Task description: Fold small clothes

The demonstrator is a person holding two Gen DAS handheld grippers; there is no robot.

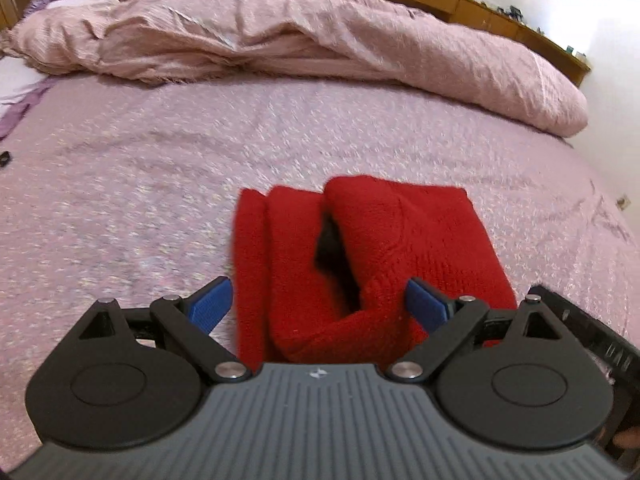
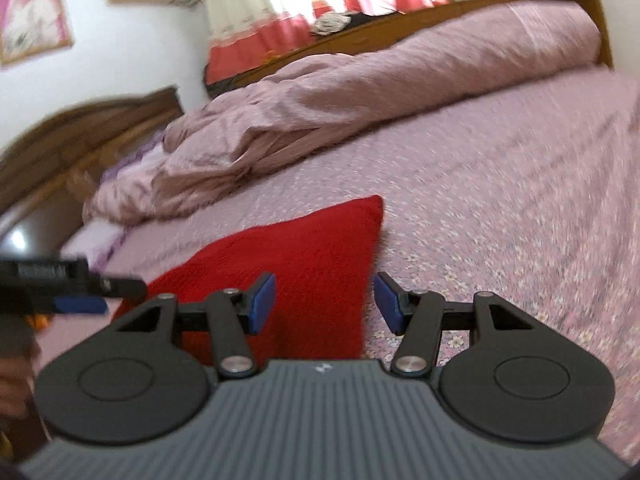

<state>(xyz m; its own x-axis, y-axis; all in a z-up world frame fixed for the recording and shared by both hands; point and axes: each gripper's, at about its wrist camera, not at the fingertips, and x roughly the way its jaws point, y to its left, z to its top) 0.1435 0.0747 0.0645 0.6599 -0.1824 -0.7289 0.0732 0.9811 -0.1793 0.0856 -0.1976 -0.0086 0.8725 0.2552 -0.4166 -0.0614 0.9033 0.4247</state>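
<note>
A small red knitted garment [image 1: 360,256] lies partly folded on the pink bedspread [image 1: 160,184], with one flap bunched up over a dark gap. My left gripper [image 1: 320,304] is open, its blue pads [image 1: 212,304] spread on either side of the garment's near edge, holding nothing. In the right wrist view the same red garment [image 2: 304,264] lies flat below my right gripper [image 2: 324,304], which is open and empty just above the garment's right edge. The left gripper [image 2: 72,292] shows at the left edge of that view.
A crumpled pink duvet [image 1: 320,40] lies across the far side of the bed, also in the right wrist view [image 2: 360,92]. A wooden headboard [image 2: 80,140] and a bed frame [image 1: 500,16] border the bed. A small dark object [image 1: 4,158] lies at the far left.
</note>
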